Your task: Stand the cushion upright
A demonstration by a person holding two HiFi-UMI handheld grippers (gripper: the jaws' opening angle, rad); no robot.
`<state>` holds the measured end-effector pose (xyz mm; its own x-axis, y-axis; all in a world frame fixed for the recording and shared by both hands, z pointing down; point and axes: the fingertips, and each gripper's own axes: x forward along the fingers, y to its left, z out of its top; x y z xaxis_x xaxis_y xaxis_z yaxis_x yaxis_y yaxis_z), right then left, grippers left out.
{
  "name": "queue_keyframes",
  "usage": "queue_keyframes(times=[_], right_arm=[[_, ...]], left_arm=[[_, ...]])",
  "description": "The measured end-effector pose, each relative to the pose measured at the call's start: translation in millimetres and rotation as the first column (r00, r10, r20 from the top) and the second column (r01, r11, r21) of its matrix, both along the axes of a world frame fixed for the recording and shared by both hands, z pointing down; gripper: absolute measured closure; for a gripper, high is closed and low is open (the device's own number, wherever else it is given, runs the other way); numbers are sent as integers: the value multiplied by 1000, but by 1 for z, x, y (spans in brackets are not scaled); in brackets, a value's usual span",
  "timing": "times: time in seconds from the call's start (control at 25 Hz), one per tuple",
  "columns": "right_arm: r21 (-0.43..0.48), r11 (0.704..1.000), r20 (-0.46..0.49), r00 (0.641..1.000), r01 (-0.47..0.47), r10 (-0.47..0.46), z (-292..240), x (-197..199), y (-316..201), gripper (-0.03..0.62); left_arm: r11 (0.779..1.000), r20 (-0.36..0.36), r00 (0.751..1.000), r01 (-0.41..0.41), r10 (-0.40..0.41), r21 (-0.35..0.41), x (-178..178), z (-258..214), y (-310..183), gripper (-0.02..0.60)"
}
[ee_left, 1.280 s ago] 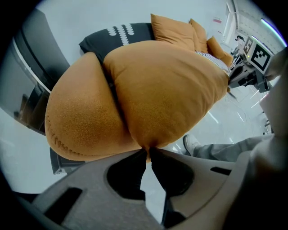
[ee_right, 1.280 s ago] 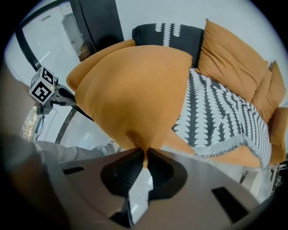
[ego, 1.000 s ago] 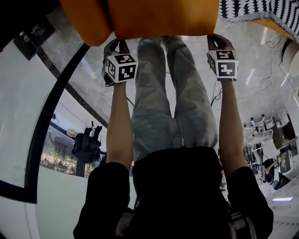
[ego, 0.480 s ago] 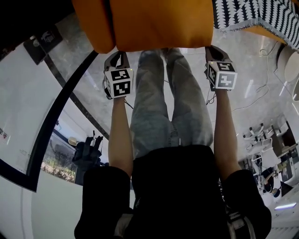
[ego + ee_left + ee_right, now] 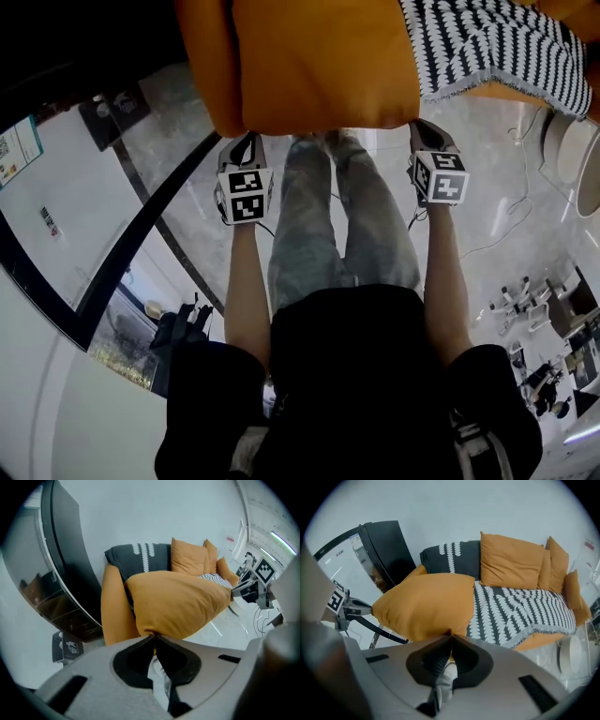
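Far left: a tall black cabinet [image 5: 70,569] stands against the pale wall, just beside the sofa's orange arm [image 5: 115,606].
Left gripper: my left gripper [image 5: 153,637] has its jaws pinched together on the near left corner of the cushion. A fold of orange fabric is caught between the tips.
Cushion: the plump orange cushion [image 5: 319,66] stretches between my two grippers, held by its near edge. It is off the floor, in front of the sofa's left end. I cannot tell whether its far edge rests on the seat.
Below the cushion: the person's legs [image 5: 319,225] in faded jeans stand on a pale glossy floor [image 5: 159,159].
Right gripper: my right gripper [image 5: 450,634] is likewise clamped tight on the cushion's near right corner, with orange cloth nipped between the jaw tips.
Behind: a dark cushion with white leaf print [image 5: 450,555] leans upright against the sofa back. Beside it, to the right, stand orange back cushions [image 5: 511,559].
Right: a black-and-white patterned throw [image 5: 520,611] is spread over the sofa seat. Its fringed edge hangs over the front.
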<state>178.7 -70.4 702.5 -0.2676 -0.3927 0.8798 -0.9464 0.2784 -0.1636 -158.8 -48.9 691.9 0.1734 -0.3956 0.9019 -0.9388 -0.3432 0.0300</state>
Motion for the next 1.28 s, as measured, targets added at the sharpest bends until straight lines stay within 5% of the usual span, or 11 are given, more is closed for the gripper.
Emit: queue_keyframes(times=[0.48,0.8,1.28], right_arm=[[149,986,85,994,-78,66,-87,-15,-75,580],[254,955,188,977,-151,104,-137,-22,-128,580],[396,902,216,972,-172,91,-191,-35,-225,580]], left_arm=[[986,-32,999,34,-29,162,-6,-93,-79,563],[966,-30,999,-27,36,258,-8,-130,-138,569],[920,-17,999,-27,36,391,-18,-174,-237,569]])
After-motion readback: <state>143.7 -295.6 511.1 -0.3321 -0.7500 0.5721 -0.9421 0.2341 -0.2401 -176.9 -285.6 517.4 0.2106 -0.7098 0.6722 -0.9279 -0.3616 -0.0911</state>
